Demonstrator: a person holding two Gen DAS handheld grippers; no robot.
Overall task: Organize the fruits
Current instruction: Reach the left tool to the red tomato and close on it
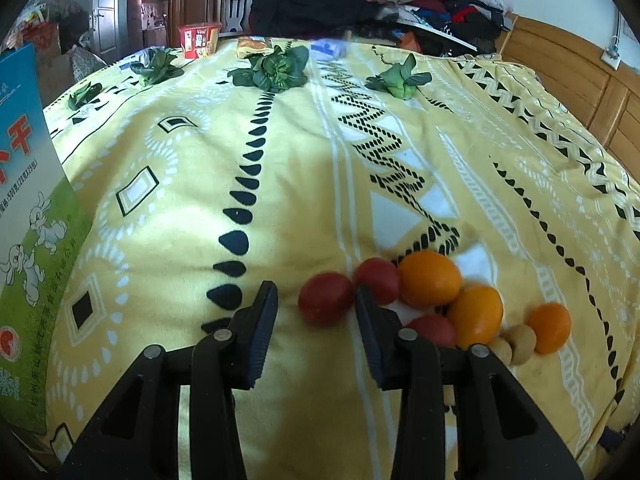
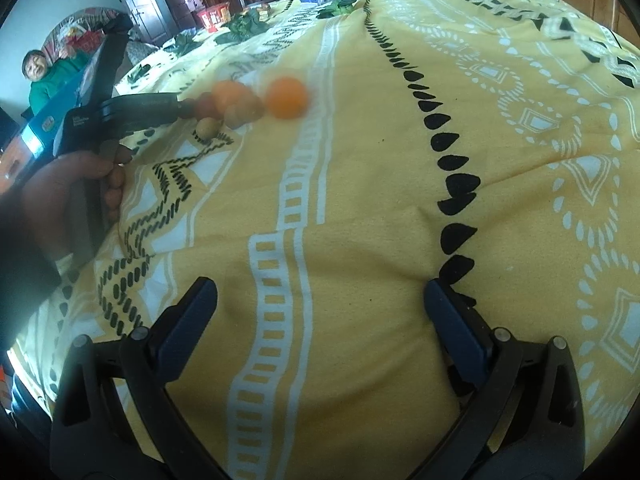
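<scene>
Left gripper [image 1: 316,304] fingers, partly spread, pinch nothing beside a tomato [image 1: 326,298]; right gripper [image 2: 320,304] spread, empty; fruits clustered, sorting seems barely begun

Each tool [image 1: 316,304] has black arms; blue ribbed pads; silver pivot pins.

A bed under a yellow patterned blanket [image 1: 304,200] carries a fruit cluster at five o'clock: tomatoes [image 1: 325,299], oranges [image 1: 430,279], two small tan fruits [image 1: 522,343] (possibly longans). Leafy greens [image 1: 276,67] line twelve o'clock, with a red box [image 1: 199,41] behind.
</scene>
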